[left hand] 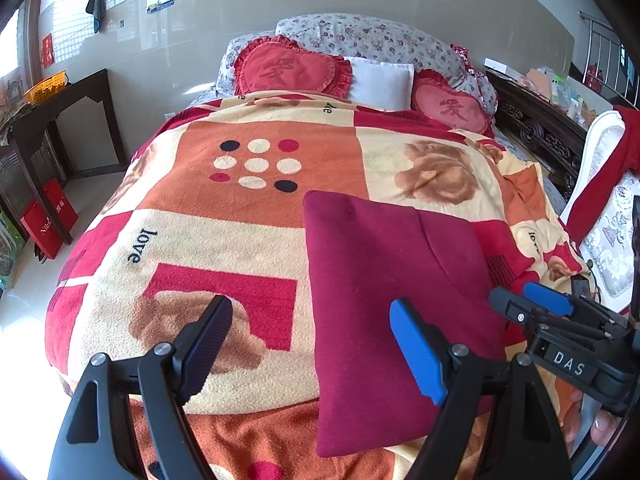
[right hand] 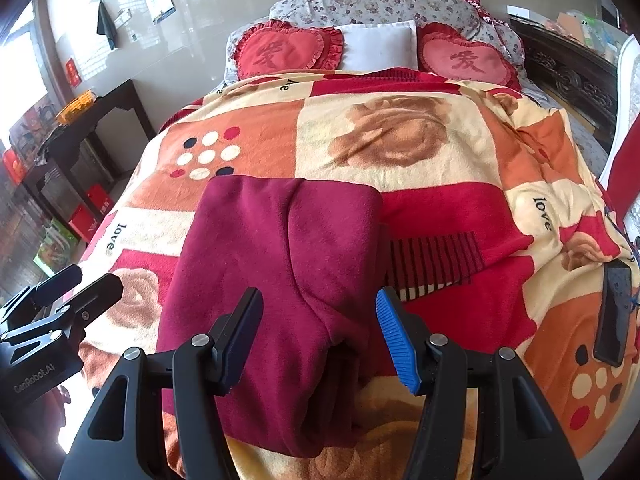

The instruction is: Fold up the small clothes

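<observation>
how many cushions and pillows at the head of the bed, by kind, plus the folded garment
heart cushions: 2, one left, one right
white pillow: 1
floral pillow: 1
folded maroon garment: 1
total: 5

- A dark red folded garment (left hand: 384,300) lies flat on the patterned blanket (left hand: 224,216).
- The left gripper (left hand: 312,344) hovers with fingers spread wide, holding nothing.
- The right gripper (left hand: 532,300) sits at the garment's right edge, its fingers nearly together.
</observation>
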Action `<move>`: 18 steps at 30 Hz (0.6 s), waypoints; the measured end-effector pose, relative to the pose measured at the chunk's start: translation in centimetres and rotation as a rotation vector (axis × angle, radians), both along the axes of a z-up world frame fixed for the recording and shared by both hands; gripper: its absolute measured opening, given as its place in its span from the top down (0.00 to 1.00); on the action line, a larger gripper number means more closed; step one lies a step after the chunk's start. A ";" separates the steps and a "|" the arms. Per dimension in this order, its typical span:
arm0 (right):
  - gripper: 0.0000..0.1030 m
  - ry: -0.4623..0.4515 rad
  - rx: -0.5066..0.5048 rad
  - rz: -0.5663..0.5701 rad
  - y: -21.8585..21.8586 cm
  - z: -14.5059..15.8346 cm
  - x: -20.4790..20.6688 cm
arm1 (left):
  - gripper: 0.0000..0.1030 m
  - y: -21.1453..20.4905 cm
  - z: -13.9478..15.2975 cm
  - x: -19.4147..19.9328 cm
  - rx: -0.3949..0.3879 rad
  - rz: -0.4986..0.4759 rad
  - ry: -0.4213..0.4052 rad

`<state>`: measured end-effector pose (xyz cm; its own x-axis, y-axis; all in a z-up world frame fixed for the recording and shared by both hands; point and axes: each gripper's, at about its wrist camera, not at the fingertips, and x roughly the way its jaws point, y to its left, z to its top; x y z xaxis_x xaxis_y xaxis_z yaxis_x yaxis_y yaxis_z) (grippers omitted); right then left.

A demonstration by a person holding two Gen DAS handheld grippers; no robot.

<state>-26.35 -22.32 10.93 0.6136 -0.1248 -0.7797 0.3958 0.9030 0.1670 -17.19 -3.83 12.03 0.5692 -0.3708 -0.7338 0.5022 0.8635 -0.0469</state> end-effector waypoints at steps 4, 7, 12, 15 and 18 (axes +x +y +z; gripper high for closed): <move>0.61 0.003 0.005 0.000 0.0 -0.2 0.1 | 0.18 0.0 -0.1 0.1 0.001 0.000 0.001; 0.61 0.007 0.005 0.004 0.1 -0.3 0.1 | 0.18 0.0 -0.1 0.0 0.000 0.000 0.002; 0.61 0.009 0.007 0.007 0.1 -0.4 0.2 | 0.18 0.1 -0.1 0.1 -0.006 -0.002 0.000; 0.61 0.012 0.009 0.005 0.1 -0.5 0.2 | 0.18 0.4 -0.3 0.0 -0.036 -0.007 -0.011; 0.61 0.014 0.013 0.004 0.1 -0.6 0.2 | 0.18 0.5 -0.3 0.0 -0.038 0.000 -0.035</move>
